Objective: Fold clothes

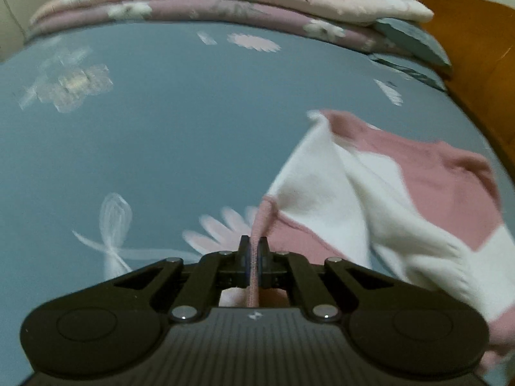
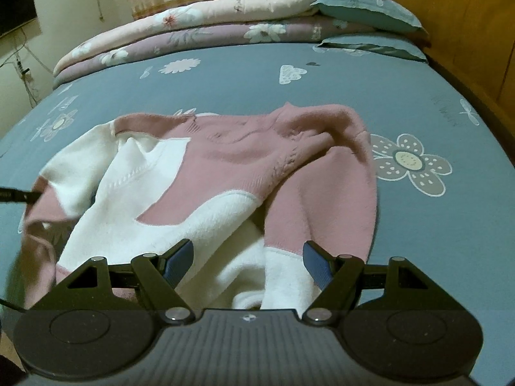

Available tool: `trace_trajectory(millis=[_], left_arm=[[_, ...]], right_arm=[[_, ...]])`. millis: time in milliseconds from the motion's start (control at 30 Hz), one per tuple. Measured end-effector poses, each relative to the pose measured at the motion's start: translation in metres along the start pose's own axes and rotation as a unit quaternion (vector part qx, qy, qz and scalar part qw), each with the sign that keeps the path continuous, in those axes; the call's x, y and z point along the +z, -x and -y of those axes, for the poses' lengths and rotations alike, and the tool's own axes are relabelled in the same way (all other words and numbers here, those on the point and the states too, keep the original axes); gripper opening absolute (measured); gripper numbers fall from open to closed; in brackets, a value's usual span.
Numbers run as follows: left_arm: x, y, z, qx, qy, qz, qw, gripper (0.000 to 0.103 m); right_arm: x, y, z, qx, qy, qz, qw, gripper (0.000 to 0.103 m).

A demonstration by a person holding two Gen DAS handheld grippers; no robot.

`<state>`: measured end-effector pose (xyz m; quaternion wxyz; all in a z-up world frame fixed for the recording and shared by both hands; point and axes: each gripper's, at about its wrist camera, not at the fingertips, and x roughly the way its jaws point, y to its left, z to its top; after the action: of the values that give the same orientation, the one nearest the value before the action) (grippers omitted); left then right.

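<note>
A pink and white knitted sweater point(image 2: 225, 173) lies rumpled on the blue flowered bedsheet point(image 2: 322, 90). In the left wrist view my left gripper point(image 1: 254, 247) is shut on a pink edge of the sweater point(image 1: 370, 186), and the cloth stretches up from the bed to its fingers. That same gripper shows as a dark tip point(image 2: 19, 195) at the sweater's left sleeve in the right wrist view. My right gripper point(image 2: 248, 254) stands open just above the sweater's white lower part, its blue pads point(image 2: 313, 262) apart and nothing pinched between them.
Folded pink and mauve floral quilts point(image 2: 199, 29) and two blue pillows point(image 2: 367, 13) lie stacked along the far side of the bed. A wooden headboard point(image 2: 457, 25) rises on the right. A wall with cables point(image 2: 22, 70) stands at the left.
</note>
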<state>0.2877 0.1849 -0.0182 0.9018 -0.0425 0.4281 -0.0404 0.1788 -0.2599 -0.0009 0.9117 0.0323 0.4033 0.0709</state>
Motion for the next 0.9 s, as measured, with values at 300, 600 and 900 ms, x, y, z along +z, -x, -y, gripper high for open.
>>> trace_trajectory(millis=[300,600,900], left_arm=[[0.047,-0.031,-0.050,0.059,-0.025,-0.006,0.9979,0.001],[0.065,-0.071,-0.071,0.059,-0.043,-0.037,0.9966,0.007],[0.035,-0.028,-0.095,0.038,0.002,-0.002,0.9993,0.034]], right_arm=[[0.001,0.009,-0.012,-0.029,-0.004,0.006,1.000,0.079],[-0.001,0.013,-0.022,-0.047,-0.011,0.004,0.999,0.079],[0.004,0.017,-0.033,-0.049,0.000,0.011,0.999,0.079]])
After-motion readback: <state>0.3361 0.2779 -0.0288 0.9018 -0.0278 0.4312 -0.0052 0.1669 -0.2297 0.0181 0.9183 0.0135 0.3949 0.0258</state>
